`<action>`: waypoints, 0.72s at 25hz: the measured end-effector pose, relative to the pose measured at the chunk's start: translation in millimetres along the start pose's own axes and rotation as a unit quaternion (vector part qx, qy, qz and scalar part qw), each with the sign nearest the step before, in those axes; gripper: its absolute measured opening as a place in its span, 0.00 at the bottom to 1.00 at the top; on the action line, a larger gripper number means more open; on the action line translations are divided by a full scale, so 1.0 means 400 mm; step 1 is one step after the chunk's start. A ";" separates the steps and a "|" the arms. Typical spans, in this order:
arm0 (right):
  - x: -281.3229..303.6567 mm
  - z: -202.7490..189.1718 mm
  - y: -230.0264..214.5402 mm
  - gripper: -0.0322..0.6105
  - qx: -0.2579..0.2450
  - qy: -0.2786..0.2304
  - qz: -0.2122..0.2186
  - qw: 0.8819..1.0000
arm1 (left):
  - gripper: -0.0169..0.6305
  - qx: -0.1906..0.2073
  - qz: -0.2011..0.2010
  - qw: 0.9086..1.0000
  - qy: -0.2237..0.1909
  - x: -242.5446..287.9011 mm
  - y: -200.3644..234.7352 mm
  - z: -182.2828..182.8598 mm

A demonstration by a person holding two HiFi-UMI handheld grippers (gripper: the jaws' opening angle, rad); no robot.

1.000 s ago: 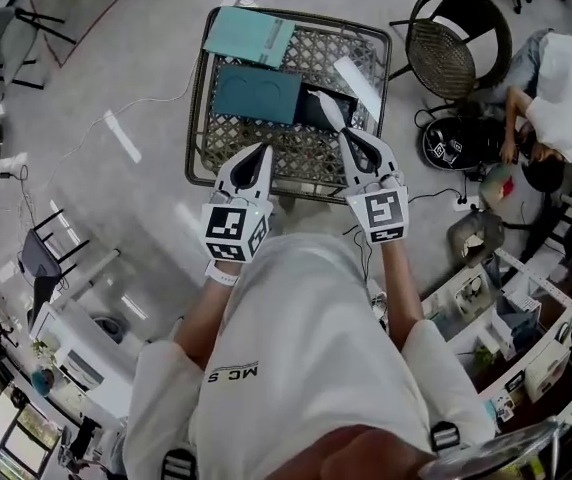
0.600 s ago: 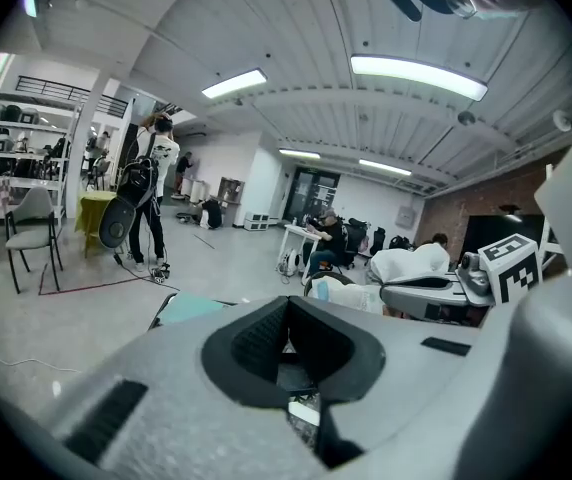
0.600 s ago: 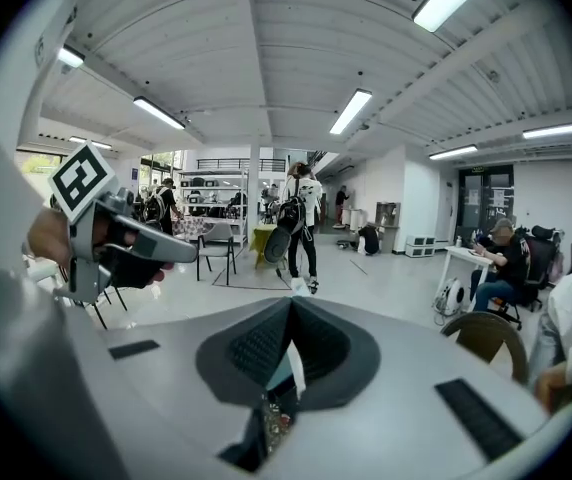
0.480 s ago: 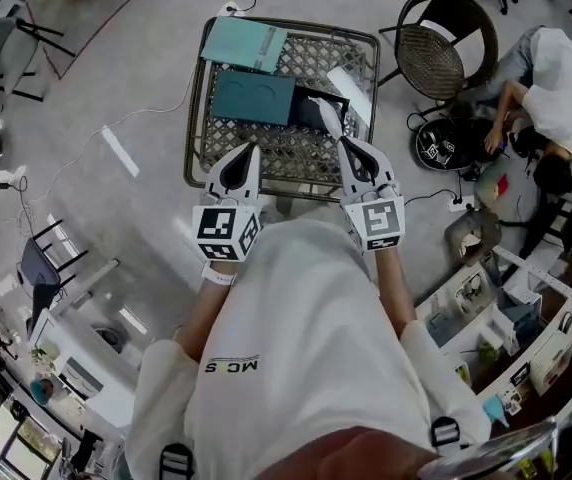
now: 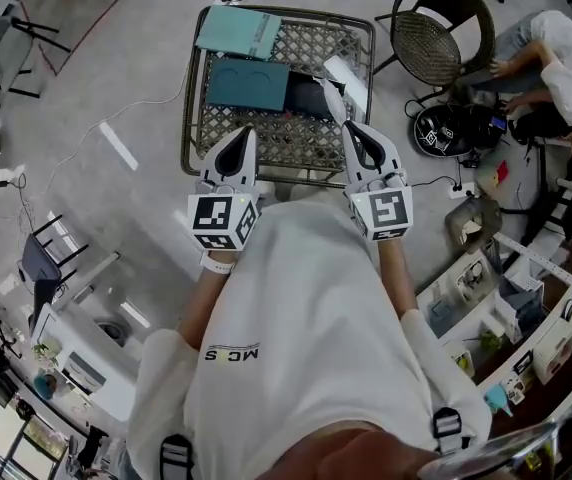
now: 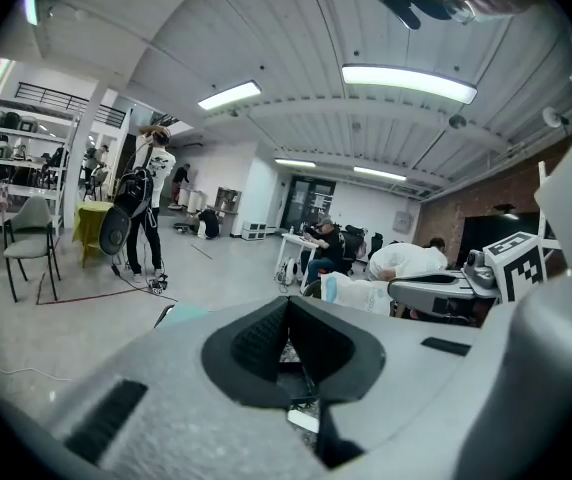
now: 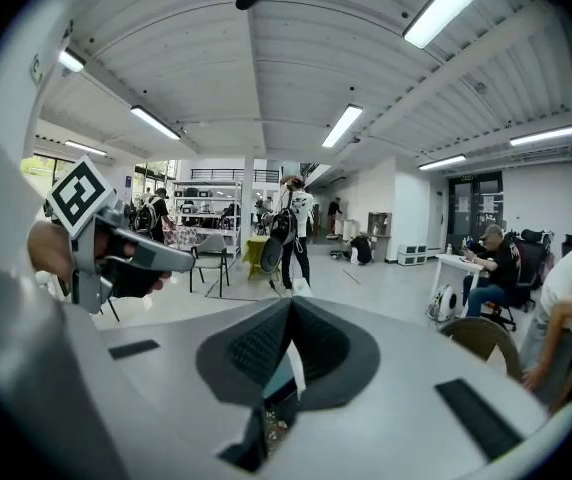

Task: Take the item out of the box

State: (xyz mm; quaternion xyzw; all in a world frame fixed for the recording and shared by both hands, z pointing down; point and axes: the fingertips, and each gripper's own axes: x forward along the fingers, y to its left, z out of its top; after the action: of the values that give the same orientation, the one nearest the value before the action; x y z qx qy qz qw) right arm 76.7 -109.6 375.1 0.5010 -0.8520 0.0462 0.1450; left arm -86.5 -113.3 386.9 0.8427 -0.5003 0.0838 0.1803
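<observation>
White card (image 5: pixel 332 104) in right gripper (image 5: pixel 348 126), level with left gripper (image 5: pixel 249 131)

person (image 5: pixel 566 63): cut by right edge | white sheet (image 7: pixel 294 368): mostly hidden inside right claw (image 7: pixel 290 310)

Grey floor (image 5: pixel 116 88) all round, and at twelve o'clock a table (image 5: pixel 296 143) in grey-brown lattice weave. On it, a pale teal box (image 5: pixel 238 30) at eleven, a darker teal box (image 5: pixel 247 83) just under it, and a black item (image 5: pixel 308 98) at two. The left gripper (image 5: pixel 249 133) and right gripper (image 5: pixel 347 125) are pale grey with black-and-white square markers. The right one nips a white card (image 5: pixel 332 98). White shirt (image 5: pixel 306 348) at six.
</observation>
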 end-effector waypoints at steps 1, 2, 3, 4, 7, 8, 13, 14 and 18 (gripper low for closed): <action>0.000 0.000 -0.002 0.07 -0.001 0.000 -0.001 1.000 | 0.06 0.001 0.000 1.000 -0.001 0.000 0.001 0.002; 0.000 -0.002 -0.005 0.07 -0.001 -0.001 -0.003 1.000 | 0.06 0.002 0.001 1.000 -0.002 0.001 0.002 0.004; 0.001 -0.003 -0.008 0.07 0.000 -0.001 -0.004 1.000 | 0.06 0.003 0.001 1.000 -0.003 0.002 0.002 0.006; 0.000 -0.006 -0.011 0.07 0.001 -0.001 -0.004 1.000 | 0.06 0.003 0.002 1.000 -0.003 0.003 0.001 0.006; 0.000 -0.003 -0.014 0.07 0.003 -0.003 -0.005 1.000 | 0.06 0.003 0.002 1.000 -0.004 0.003 0.001 0.010; 0.002 0.004 -0.012 0.07 0.004 -0.005 -0.005 1.000 | 0.06 0.004 0.002 1.000 -0.004 0.003 0.003 0.012; 0.006 0.006 -0.021 0.07 0.003 -0.010 -0.015 1.000 | 0.06 0.006 -0.002 1.000 -0.005 0.008 0.012 0.017; 0.005 0.005 -0.022 0.07 0.003 -0.009 -0.017 1.000 | 0.06 0.007 -0.002 1.000 -0.005 0.009 0.012 0.018; 0.000 -0.002 -0.019 0.07 0.004 -0.006 -0.020 1.000 | 0.06 0.008 -0.004 1.000 -0.004 0.008 0.010 0.016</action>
State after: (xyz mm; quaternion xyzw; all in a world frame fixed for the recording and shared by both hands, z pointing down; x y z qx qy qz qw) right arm 83.6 -113.2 375.3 0.5185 -0.8426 0.0435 0.1389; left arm -88.7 -120.0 382.9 0.8466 -0.4966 0.0842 0.1718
